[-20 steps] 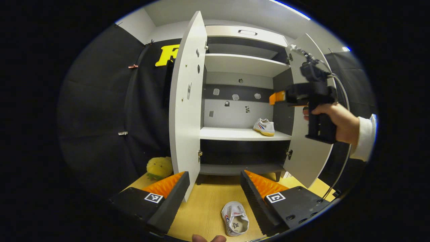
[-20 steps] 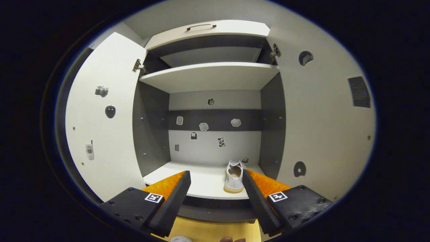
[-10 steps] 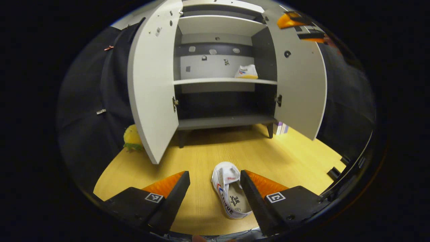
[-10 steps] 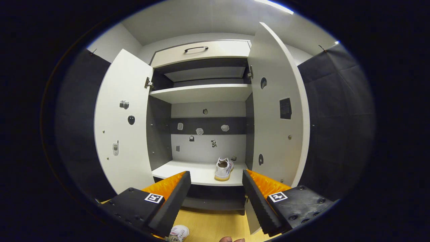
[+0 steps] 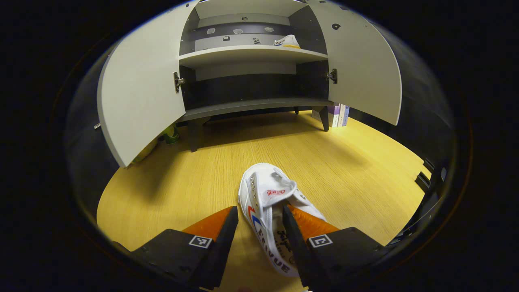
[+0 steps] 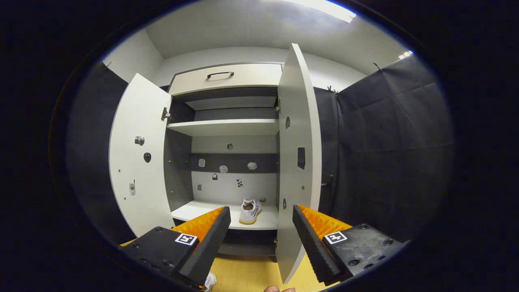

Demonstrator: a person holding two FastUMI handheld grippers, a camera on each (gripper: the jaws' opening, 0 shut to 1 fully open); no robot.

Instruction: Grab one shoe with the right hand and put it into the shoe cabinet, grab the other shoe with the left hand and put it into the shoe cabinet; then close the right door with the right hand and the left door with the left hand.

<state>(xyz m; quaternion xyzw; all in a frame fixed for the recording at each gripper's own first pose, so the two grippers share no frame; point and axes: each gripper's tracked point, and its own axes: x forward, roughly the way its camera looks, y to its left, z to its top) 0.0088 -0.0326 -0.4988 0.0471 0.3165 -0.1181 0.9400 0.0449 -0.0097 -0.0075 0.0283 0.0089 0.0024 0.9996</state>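
Shoe (image 5: 271, 211) on the wooden floor (image 5: 194, 170), white with red and blue markings, toe pointing toward the cabinet, lying in front of it and well apart from it. The left gripper (image 5: 256, 239) is down over the heel end with its jaws apart: the right-hand finger (image 5: 294, 239) sits inside the shoe opening, the other finger stands just outside the shoe's side wall, so that wall lies between them. Whether either pad is pressing on the fabric cannot be told; nothing is clamped.

Second shoe (image 6: 250, 211) stands on the cabinet's white middle shelf (image 6: 202, 210), toward the right side, heel facing outward in the right gripper view; in the left gripper view it shows at the same shelf's right end (image 5: 286, 41).

Right gripper (image 6: 261, 243) is raised in front of the cabinet, fingers wide apart, holding nothing, level with the middle shelf.

Cabinet (image 5: 251, 69): both doors open. Left door (image 5: 138, 89) swung wide. Right door (image 6: 298, 162) seen nearly edge-on in the right gripper view, its lower edge between the right gripper's fingers in the picture but farther off. A drawer with a dark handle (image 6: 220, 74) sits at the top. Small stickers mark the back panel and the inner face of the left door. A few books (image 5: 338, 115) stand on the floor beside the cabinet's right leg.
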